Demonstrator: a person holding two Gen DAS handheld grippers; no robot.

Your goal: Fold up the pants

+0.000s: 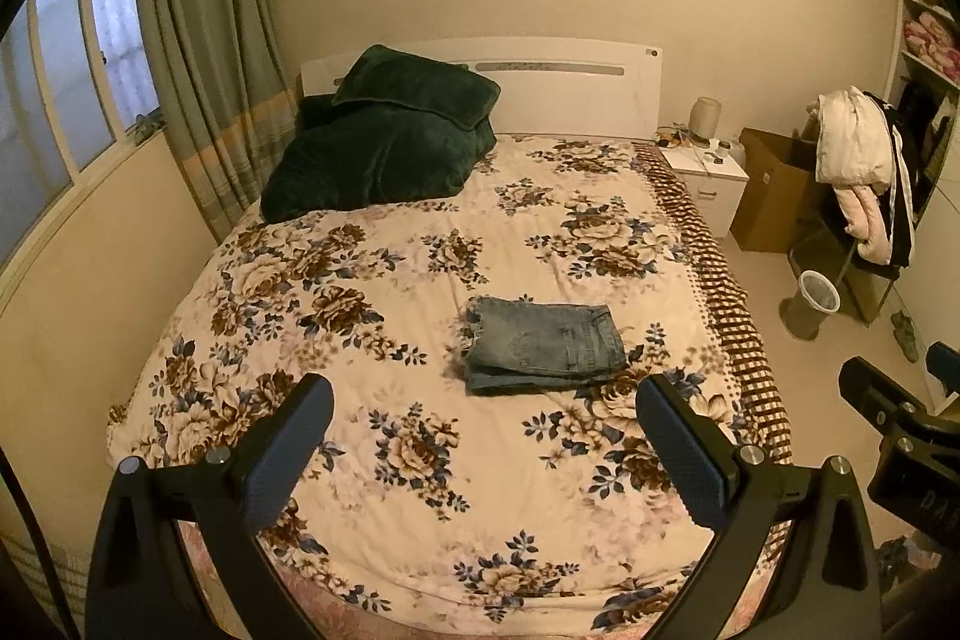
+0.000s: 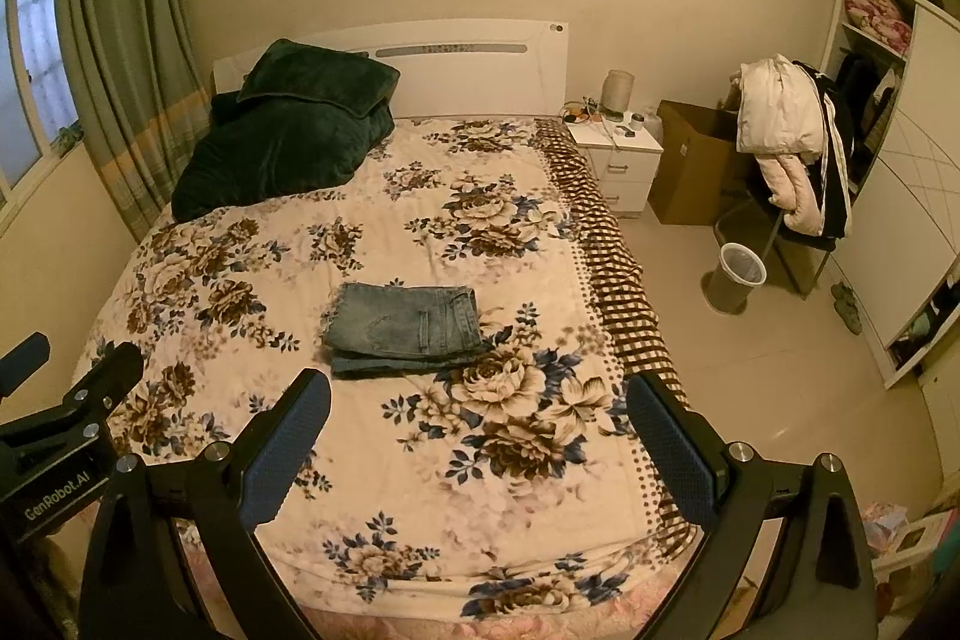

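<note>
The pants, blue denim jeans (image 1: pixel 543 343), lie folded into a compact rectangle on the floral bedspread (image 1: pixel 372 280), right of the bed's middle; they also show in the right wrist view (image 2: pixel 405 325). My left gripper (image 1: pixel 483 394) is open and empty, held back above the bed's foot, well short of the jeans. My right gripper (image 2: pixel 477 388) is open and empty too, beside the left one and equally far back. The right gripper's body shows at the left wrist view's right edge (image 1: pixel 900 436); the left gripper's body shows at the right wrist view's left edge (image 2: pixel 60 418).
A dark green blanket and pillow (image 1: pixel 384 142) are piled at the head of the bed on the left. A white nightstand (image 2: pixel 618 160), cardboard box (image 2: pixel 696 166), chair draped with jackets (image 2: pixel 786 142), waste bin (image 2: pixel 738 280) and wardrobe (image 2: pixel 900 160) stand right of the bed. Curtains (image 1: pixel 204 40) hang left.
</note>
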